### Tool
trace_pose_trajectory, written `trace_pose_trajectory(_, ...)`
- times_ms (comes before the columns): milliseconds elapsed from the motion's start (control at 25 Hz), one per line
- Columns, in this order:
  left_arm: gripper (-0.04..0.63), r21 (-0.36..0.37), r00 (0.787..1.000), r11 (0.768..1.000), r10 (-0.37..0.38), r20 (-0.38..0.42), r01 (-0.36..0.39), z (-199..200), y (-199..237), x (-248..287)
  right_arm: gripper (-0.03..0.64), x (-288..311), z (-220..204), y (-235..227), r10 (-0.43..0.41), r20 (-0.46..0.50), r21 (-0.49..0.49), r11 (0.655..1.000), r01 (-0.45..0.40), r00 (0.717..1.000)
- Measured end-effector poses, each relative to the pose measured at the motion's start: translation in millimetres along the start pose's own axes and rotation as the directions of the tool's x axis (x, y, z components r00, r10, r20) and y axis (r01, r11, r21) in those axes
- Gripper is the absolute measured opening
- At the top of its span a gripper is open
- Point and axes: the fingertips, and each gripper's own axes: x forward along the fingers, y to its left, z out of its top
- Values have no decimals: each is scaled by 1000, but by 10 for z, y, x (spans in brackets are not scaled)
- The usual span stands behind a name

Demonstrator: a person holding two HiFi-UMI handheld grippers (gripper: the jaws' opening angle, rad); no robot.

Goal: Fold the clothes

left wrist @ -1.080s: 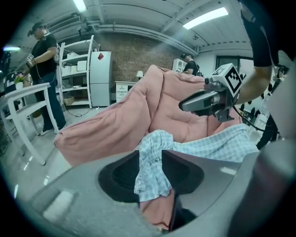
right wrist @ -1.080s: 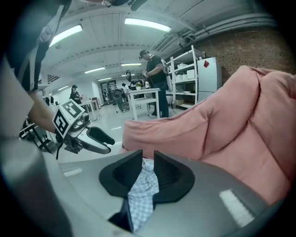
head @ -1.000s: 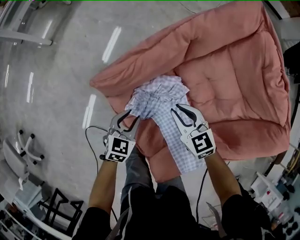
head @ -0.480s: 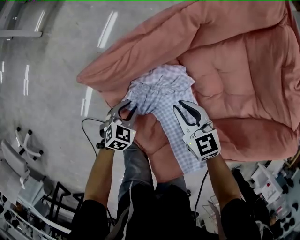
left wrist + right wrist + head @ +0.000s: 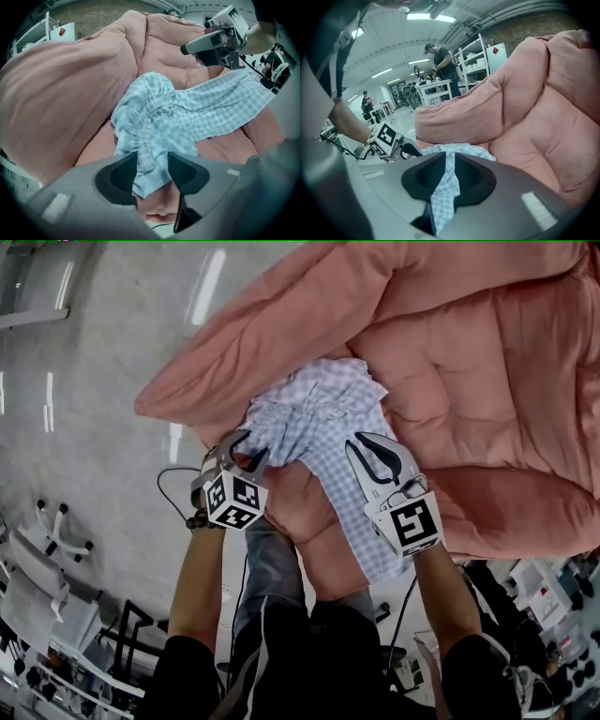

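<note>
Seen from above: a pale blue checked garment [image 5: 314, 413] bunched on the front lip of a large pink padded cushion [image 5: 487, 371], gathered elastic band toward the person's left, one flatter length of cloth trailing over the cushion's near edge toward the person's legs. On that flatter length, the right gripper [image 5: 364, 442], angled downward, jaws drawn in to a narrow slit and clamped on the checked cloth, which runs up between the dark pads and out beyond the tips. At the gathered band, the left gripper [image 5: 251, 448], pointing steeply down, jaws just opened wider and standing apart; between them, the puckered waistband and a loose fold of the fabric, brushing the left pad but not pinched, with pink cushion visible through the gap below. Below the cushion, grey polished floor [image 5: 94, 381] with a black cable [image 5: 169, 498] looping beside the left forearm. Behind the left gripper, in the right gripper view, a bright workshop with white shelving [image 5: 480, 58] and several people standing at tables.
</note>
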Motion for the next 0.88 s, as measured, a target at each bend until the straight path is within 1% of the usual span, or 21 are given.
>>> trace_pose_trajectory(120,207,13,1000,1000,-18,-6,18,-14,13,-27,64,38,-35,-21,-3,-9,10,1000,3,1000)
trace_pose_trajectory(320,170,31,998,997,-63,-25,64,-42,87,0,63,127,-66,-47,-2,-19,27,1000,3,1000)
trace_pose_trajectory(440,146,86,996,994,-64,-65,70,-104,111,52,61,166,-142,-48,3,-30,24,1000,-2,1000)
trace_pose_trajectory(560,146,154,993,985,-63,-100,78,-132,111,98,61,193,-191,-76,-3,-52,27,1000,4,999)
trace_pose_trajectory(640,150,179,991,980,-64,-115,84,-153,115,124,61,231,-257,-105,-8,-75,22,1000,9,997)
trace_pose_trajectory(760,141,175,991,981,-64,-115,83,-172,137,127,61,294,-398,-132,-12,-110,1,1000,12,994)
trace_pose_trajectory(800,123,163,992,983,-69,-108,86,-164,142,112,61,309,-434,-137,-13,-123,-6,1000,13,992)
trace_pose_trajectory(880,112,131,991,986,-94,-91,106,-137,139,67,61,336,-491,-145,-15,-146,-19,1000,12,989)
